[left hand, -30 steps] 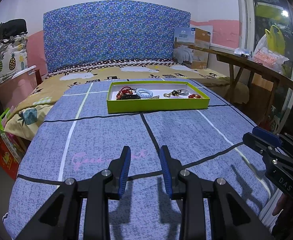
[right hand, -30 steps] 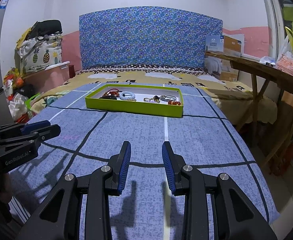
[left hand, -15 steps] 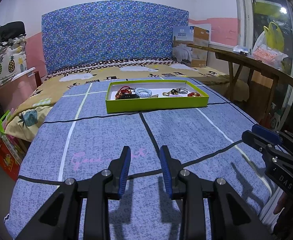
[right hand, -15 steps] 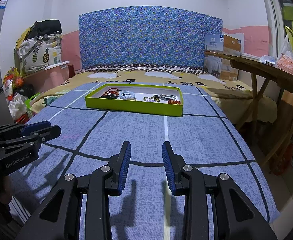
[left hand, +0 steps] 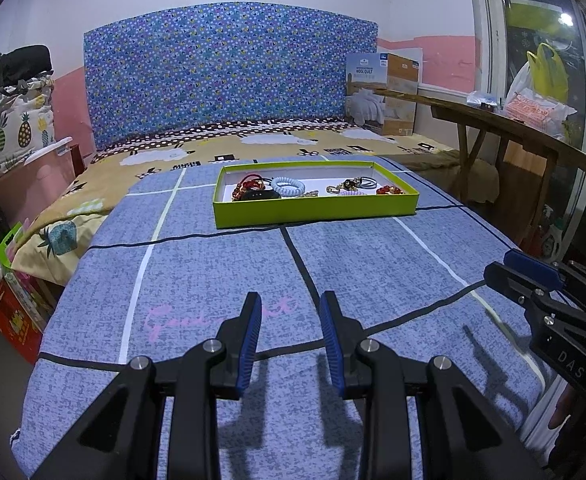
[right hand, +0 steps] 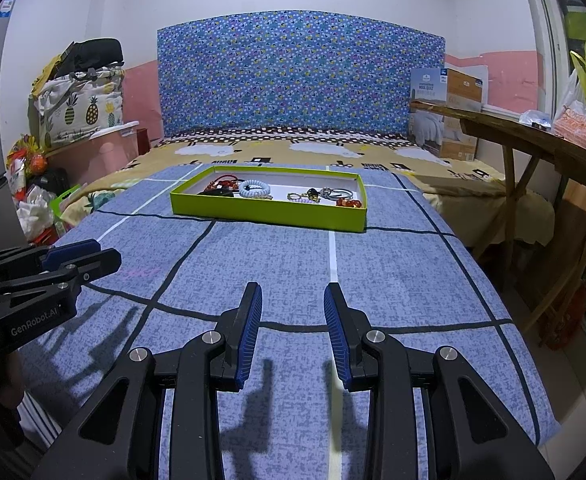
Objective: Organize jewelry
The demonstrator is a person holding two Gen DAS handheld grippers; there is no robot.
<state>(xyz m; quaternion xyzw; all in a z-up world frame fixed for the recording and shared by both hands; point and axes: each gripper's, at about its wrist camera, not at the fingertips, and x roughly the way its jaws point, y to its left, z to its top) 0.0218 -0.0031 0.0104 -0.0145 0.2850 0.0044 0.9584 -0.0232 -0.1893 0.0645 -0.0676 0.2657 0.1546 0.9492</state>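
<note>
Lime rectangular tray [left hand: 316,210] of coiled, beaded jewelry [left hand: 288,187], both ribbed-padded grippers [left hand: 290,302] [right hand: 292,291] parted, empty

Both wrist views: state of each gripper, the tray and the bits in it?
left gripper: open, empty, over the blue bedspread.
right gripper: open, empty, short of the tray.
green tray: flat on the bedspread, uncovered.
white coil bracelet: lying in the tray.
red bead bracelet: lying at the tray's right end.
</note>
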